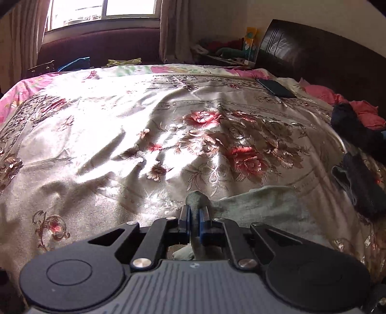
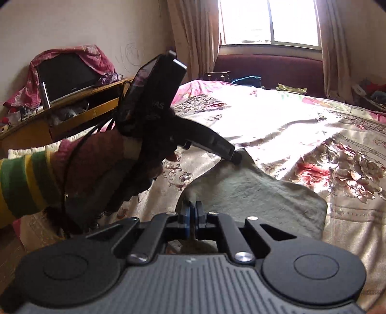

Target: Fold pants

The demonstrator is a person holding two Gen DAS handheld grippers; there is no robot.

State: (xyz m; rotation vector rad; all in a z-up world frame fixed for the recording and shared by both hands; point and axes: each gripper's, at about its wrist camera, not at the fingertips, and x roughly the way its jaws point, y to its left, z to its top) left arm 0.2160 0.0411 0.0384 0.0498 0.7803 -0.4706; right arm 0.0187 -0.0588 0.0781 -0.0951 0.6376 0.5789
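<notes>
Grey-green pants lie crumpled on the floral bedspread, near its front edge. My left gripper is shut on a bunched corner of the pants, with cloth poking up between the blue pads. In the right wrist view the same pants spread out ahead and to the right. My right gripper is shut on another edge of them. The left gripper shows there too, held by a hand in a striped sleeve, its tip pinching the far corner of the cloth.
A dark phone lies on the bed near the headboard. Dark and red clothes are heaped at the right edge. A wooden desk with a covered screen stands left of the bed. A window and a maroon sofa are beyond.
</notes>
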